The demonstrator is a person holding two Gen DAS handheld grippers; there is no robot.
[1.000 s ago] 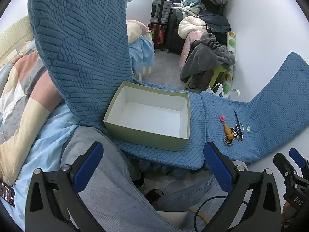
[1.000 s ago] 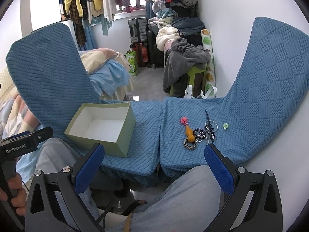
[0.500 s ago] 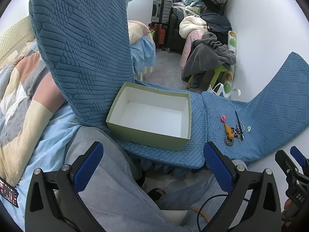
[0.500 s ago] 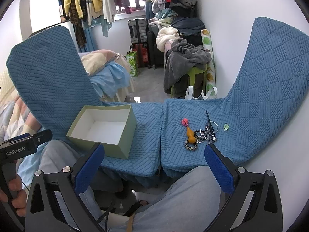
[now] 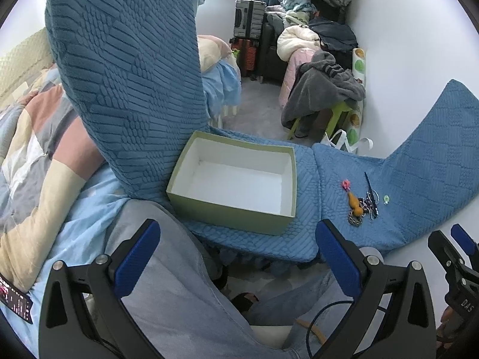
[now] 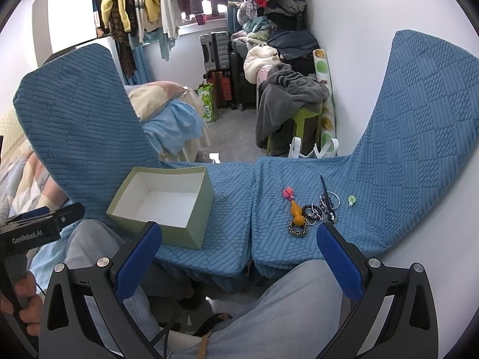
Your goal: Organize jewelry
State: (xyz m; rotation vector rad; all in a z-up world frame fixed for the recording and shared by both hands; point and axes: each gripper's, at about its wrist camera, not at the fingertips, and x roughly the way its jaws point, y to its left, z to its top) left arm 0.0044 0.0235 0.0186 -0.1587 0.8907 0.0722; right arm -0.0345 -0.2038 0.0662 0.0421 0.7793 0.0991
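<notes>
An empty green box (image 5: 236, 209) with a white inside stands on the left blue cushion; it also shows in the right wrist view (image 6: 191, 227). A small pile of jewelry (image 6: 311, 214) lies on the right cushion: an orange gourd charm with pink tassel (image 6: 295, 208), a patterned ring (image 6: 298, 229), dark bead bracelets, a black hair clip (image 6: 324, 190) and a small green piece (image 6: 351, 199). The pile shows in the left wrist view (image 5: 362, 202). My left gripper (image 5: 236, 251) is open and empty, short of the box. My right gripper (image 6: 239, 251) is open and empty, short of the pile.
Two blue cushioned seats (image 6: 227, 209) with raised backs lie side by side. The person's grey-trousered legs (image 6: 269, 314) are under both grippers. A patchwork quilt (image 5: 36, 161) lies left. A green stool with a grey garment (image 6: 299, 98), luggage and hanging clothes stand behind.
Both grippers have drifted slightly, so the box and jewelry sit a little to the right and lower in view. Both stay open and empty.
</notes>
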